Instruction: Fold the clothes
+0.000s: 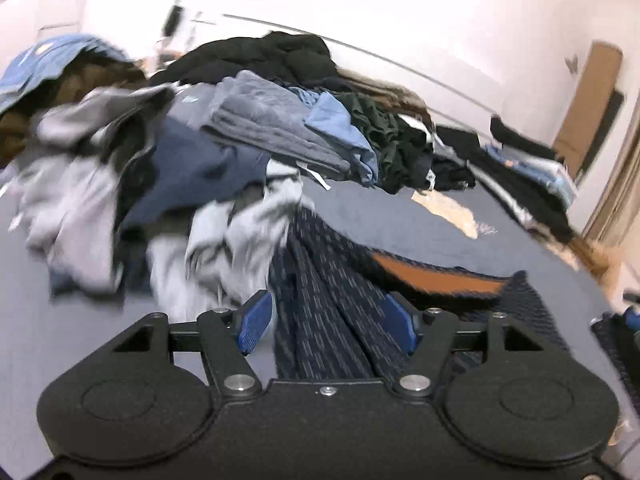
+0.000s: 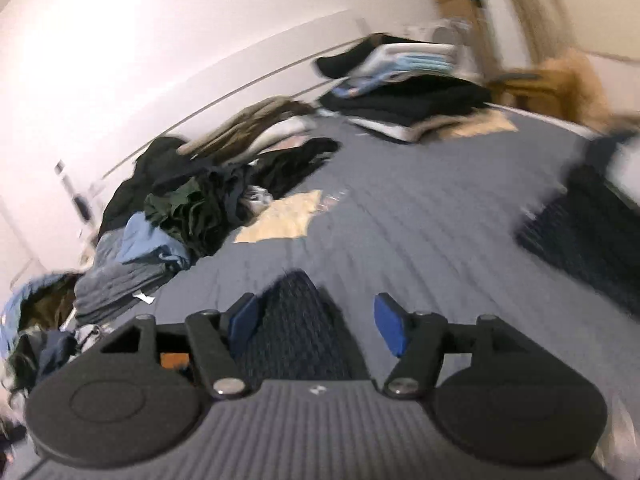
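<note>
Both jaws stand released: left gripper (image 1: 326, 320) and right gripper (image 2: 316, 322) each straddle the navy patterned garment (image 1: 320, 280), running lengthwise ahead.

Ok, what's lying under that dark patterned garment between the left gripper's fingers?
The dark patterned garment lies on the blue-grey bed cover, an orange lining showing. Anything beneath its folds is hidden.

The left tongs (image 1: 330, 322) are matt black plastic with shiny metal screws and ridged blue rubbery pads (image 1: 256, 322). Between them lies a dark blue knitted garment (image 1: 320, 312), coarse and flecked. The bed cover (image 2: 420, 216) is ribbed grey-blue cloth, matt. A folded grey towel (image 1: 264, 124) looks soft and fuzzy.
</note>
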`<state>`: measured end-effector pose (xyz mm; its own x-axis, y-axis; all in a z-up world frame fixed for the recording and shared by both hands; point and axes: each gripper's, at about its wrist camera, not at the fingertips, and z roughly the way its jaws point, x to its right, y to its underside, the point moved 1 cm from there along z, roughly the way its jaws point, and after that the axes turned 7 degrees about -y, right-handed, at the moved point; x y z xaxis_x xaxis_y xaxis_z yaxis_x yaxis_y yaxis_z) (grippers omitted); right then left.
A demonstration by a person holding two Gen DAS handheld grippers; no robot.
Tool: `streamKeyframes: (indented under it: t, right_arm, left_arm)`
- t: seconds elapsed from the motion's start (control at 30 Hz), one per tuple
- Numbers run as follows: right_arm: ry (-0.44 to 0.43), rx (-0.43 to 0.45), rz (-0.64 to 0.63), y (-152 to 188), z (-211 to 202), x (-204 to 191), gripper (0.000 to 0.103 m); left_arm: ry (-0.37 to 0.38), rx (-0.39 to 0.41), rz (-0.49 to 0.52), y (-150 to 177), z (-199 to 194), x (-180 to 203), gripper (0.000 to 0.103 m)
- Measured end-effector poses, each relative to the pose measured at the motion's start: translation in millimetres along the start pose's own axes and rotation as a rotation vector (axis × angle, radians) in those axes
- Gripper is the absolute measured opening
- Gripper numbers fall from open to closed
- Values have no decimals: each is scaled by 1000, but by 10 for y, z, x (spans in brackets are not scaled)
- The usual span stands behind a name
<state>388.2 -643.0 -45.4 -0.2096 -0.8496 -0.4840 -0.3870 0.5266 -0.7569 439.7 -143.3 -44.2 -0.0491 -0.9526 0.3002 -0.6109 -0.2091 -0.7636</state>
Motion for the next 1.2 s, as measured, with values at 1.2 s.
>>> streamKeyframes:
  t: [1.2]
  right_arm:
    - [-34, -118, 180, 953, -253, 29, 65]
  left_arm:
    - [44, -107, -677, 1126, 573, -370, 26]
